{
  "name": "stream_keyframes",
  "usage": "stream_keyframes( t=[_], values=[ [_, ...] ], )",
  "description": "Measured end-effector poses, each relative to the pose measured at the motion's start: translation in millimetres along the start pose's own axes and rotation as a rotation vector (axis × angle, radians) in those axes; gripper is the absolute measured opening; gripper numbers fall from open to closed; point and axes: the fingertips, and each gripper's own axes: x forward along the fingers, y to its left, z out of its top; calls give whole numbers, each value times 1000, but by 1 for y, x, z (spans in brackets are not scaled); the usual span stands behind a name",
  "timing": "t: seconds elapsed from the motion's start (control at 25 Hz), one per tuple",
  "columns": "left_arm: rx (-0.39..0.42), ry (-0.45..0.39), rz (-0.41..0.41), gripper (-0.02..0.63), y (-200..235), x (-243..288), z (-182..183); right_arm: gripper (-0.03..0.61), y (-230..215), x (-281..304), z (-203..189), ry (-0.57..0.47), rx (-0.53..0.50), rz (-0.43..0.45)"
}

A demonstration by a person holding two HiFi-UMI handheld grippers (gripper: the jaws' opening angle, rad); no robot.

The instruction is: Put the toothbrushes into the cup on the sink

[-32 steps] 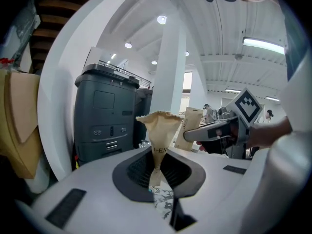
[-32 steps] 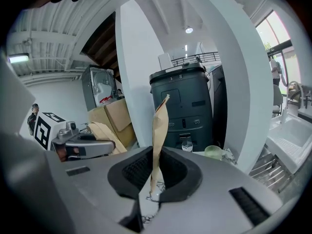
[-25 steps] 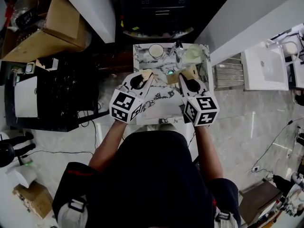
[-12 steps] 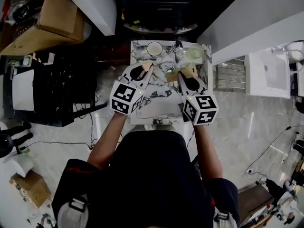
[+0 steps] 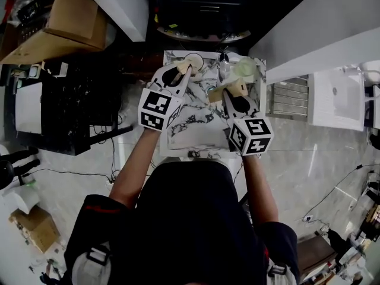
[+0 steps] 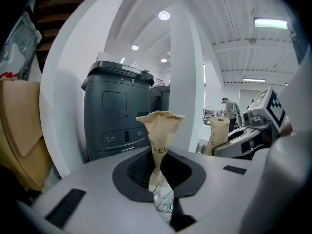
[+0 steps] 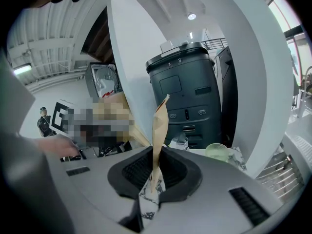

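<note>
Cardboard box (image 5: pixel 65 25) at upper left — dark grey machine (image 6: pixel 117 116) beyond

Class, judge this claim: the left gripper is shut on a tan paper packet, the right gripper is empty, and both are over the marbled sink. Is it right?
No. The right gripper is not empty: the right gripper view shows it shut on a tan paper packet too. The left gripper is shut on its packet, and both are over the marbled sink.
</note>
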Motion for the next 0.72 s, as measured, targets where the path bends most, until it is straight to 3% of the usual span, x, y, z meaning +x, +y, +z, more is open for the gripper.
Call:
stream_keyframes(
  t=[0.4, 0.72],
  values=[
    [13, 35, 48, 35, 14, 20, -14, 54, -5, 6, -1, 24, -17, 14],
    [-35, 76, 57, 35, 18, 37, -45, 54, -10, 9, -6, 34, -17, 17]
  ],
)
